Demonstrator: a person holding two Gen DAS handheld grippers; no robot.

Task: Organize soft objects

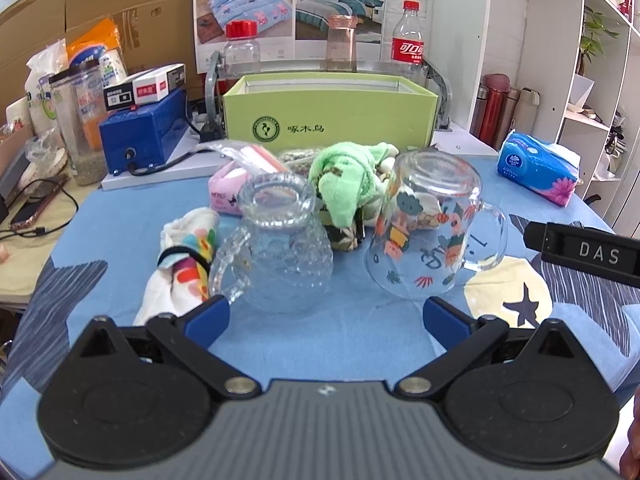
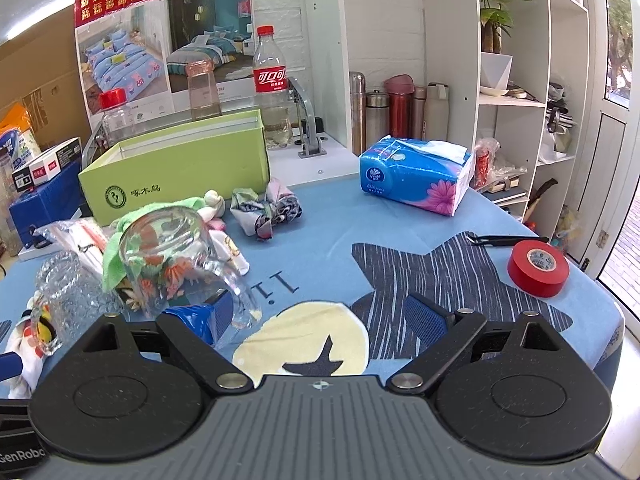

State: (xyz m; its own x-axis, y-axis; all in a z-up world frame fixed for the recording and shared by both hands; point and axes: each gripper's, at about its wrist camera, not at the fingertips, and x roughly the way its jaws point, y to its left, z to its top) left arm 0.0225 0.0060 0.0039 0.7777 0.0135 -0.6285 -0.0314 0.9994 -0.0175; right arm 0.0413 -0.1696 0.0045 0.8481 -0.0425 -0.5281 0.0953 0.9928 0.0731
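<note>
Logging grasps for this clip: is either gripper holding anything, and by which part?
Nothing is held: left gripper and right gripper are both open and empty.

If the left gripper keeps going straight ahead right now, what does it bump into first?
Probably the two upside-down glass mugs: the left gripper is open, with the bumpy glass mug and the painted glass mug just ahead of its fingers. The gap between them leads to the green cloth. Depth is unclear.

Bright daylight (fisheye-warped edges), sharp
</note>
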